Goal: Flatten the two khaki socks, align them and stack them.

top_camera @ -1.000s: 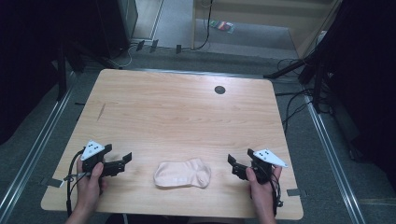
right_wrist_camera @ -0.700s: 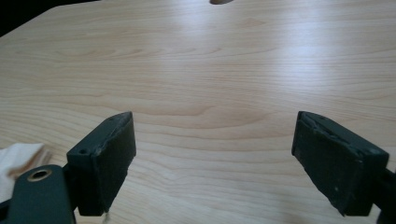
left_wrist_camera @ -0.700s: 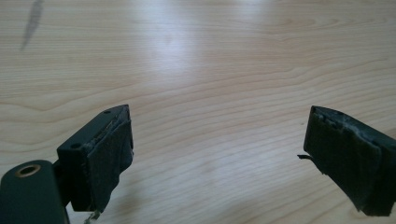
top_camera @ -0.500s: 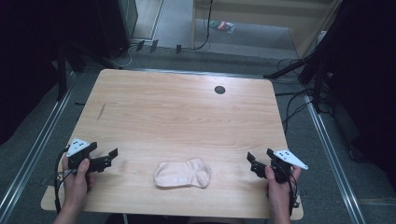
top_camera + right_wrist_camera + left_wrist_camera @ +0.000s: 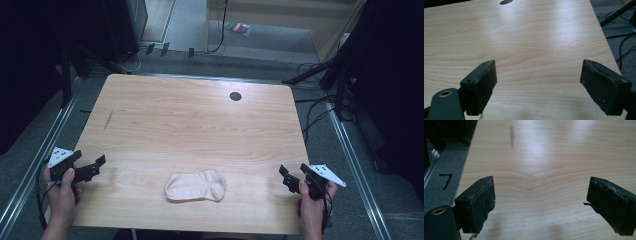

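Note:
A pale pink sock point(image 5: 195, 186) lies flat near the front edge of the wooden table point(image 5: 190, 125), in the middle. My left gripper point(image 5: 94, 168) is held over the table's front left corner, well left of the sock, jaws open and empty. My right gripper point(image 5: 290, 176) is at the front right corner, well right of the sock, also open and empty. In the left gripper view, the left gripper point(image 5: 540, 202) has wide-apart pads with bare wood between them. In the right gripper view, the right gripper point(image 5: 539, 86) stands just as wide over bare wood.
A dark round cable hole point(image 5: 235, 96) sits near the table's far edge; it is also seen as the hole point(image 5: 505, 2). A dark streak point(image 5: 108, 119) marks the wood at left. Cables point(image 5: 320, 107) lie on the grey floor to the right. A metal rail point(image 5: 30, 165) runs along the left.
Both grippers have drawn outward from the sock, the left to the left corner, the right to the right corner. The sock has stayed in place.

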The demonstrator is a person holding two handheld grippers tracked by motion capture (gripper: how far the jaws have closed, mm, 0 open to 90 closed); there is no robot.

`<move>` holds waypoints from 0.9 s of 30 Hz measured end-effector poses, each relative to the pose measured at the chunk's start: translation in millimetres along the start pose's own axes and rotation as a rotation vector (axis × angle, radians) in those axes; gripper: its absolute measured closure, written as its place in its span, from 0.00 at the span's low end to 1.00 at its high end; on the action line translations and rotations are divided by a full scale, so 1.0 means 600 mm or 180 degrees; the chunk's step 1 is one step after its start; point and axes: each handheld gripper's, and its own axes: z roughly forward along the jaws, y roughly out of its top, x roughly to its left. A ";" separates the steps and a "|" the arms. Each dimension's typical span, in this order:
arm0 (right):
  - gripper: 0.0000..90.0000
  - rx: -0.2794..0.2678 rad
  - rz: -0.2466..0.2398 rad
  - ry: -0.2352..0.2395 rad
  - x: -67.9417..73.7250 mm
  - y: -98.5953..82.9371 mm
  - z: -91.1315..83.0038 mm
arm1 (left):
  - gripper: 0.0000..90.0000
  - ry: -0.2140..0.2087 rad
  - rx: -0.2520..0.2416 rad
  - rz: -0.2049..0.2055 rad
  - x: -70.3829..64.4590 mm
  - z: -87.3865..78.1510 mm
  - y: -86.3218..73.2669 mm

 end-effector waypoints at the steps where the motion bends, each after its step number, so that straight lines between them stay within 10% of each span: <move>1: 0.16 0.0000 0.0014 -0.0005 -0.003 -0.002 -0.003 | 0.10 0.0026 -0.0010 0.0011 0.004 -0.002 -0.001; 14: 0.16 0.0055 -0.0105 -0.0014 -0.014 -0.026 -0.030 | 0.09 -0.0084 0.0042 0.0249 0.000 0.001 -0.009; 27: 0.16 0.0108 0.0002 -0.0029 -0.030 -0.037 -0.055 | 0.09 -0.0125 0.0093 0.0155 0.005 0.002 -0.008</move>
